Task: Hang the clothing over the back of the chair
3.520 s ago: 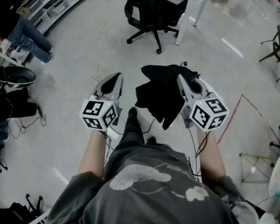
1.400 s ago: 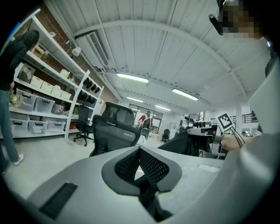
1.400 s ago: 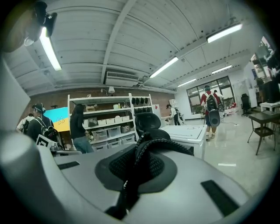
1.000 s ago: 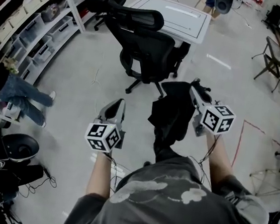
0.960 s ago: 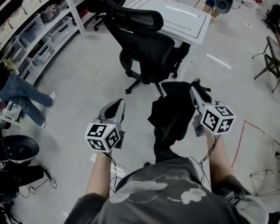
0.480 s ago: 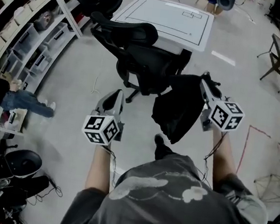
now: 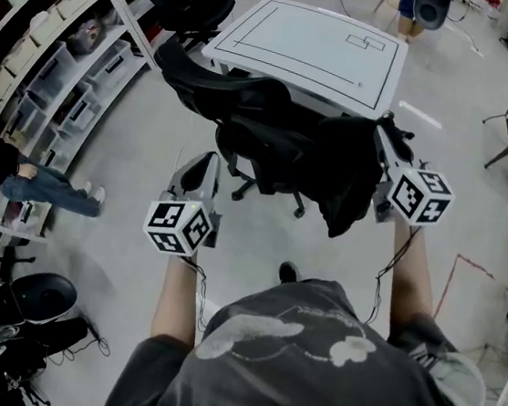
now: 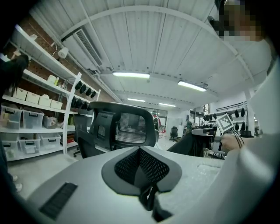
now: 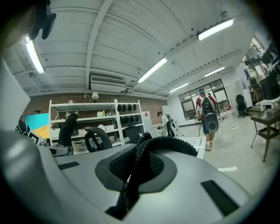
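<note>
Black limp clothing [image 7: 345, 174], prob. ribbed-edged, in R tongs [image 7: 387, 131]

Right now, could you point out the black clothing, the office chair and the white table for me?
black clothing [image 7: 345, 172], head view, middle of the hanging fabric.
office chair [image 7: 201, 76], head view, on its headrest.
white table [image 7: 301, 47], head view, bare part of its top.

Counted were one left gripper [image 7: 204, 162], one right gripper [image 7: 388, 140], one black garment [image 7: 346, 167], one white table [image 7: 310, 44] and two office chairs: a near chair [image 7: 255, 119] and a far chair [image 7: 191, 1].
</note>
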`<state>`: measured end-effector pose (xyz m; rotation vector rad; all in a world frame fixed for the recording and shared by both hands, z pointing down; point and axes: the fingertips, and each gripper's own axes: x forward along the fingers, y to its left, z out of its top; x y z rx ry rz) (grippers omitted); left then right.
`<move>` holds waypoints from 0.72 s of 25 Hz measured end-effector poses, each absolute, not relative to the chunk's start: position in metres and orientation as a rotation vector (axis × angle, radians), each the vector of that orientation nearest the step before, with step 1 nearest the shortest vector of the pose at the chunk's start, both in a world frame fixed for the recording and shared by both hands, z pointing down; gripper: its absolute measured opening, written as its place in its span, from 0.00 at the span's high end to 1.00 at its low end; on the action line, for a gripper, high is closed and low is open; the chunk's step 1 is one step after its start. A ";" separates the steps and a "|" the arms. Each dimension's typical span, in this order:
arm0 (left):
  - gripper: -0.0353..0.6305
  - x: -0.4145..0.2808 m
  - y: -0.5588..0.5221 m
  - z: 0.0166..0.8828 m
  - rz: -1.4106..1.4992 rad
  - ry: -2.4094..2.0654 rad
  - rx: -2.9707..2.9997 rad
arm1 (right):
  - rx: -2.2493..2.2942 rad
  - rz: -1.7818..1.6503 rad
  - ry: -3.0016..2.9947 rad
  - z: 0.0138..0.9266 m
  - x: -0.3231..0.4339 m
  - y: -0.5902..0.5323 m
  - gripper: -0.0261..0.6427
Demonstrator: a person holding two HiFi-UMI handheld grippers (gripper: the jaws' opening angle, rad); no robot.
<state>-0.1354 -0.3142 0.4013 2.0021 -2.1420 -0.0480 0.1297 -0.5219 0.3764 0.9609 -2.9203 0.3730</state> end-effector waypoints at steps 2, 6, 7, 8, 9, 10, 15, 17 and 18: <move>0.94 -0.148 -0.324 0.400 -0.046 -2.179 1.977 | 0.926 0.341 -2.941 0.370 0.116 -0.543 0.96; 0.94 -0.178 -0.334 0.394 -0.055 -2.270 1.915 | 0.814 0.262 -2.982 0.355 0.076 -0.573 0.96; 0.94 -0.184 -0.336 0.392 -0.055 -2.290 1.901 | 0.785 0.250 -2.991 0.351 0.065 -0.579 0.96; 0.94 -0.189 -0.338 0.389 -0.053 -2.308 1.888 | 0.757 0.239 -2.999 0.347 0.054 -0.585 0.96; 0.94 -0.195 -0.339 0.386 -0.050 -2.322 1.879 | 0.728 0.227 -3.008 0.343 0.043 -0.590 0.96; 0.94 -0.200 -0.340 0.384 -0.043 -2.335 1.871 | 0.699 0.210 -3.016 0.338 0.032 -0.593 0.96; 0.94 -0.233 -0.342 0.374 -0.038 -2.392 1.834 | 0.600 0.176 -3.047 0.320 -0.024 -0.600 0.96; 0.94 -0.247 -0.343 0.377 -0.048 -2.398 1.828 | 0.589 0.200 -3.050 0.321 -0.040 -0.601 0.96; 0.94 -0.255 -0.345 0.379 -0.055 -2.396 1.828 | 0.586 0.216 -3.050 0.322 -0.047 -0.602 0.96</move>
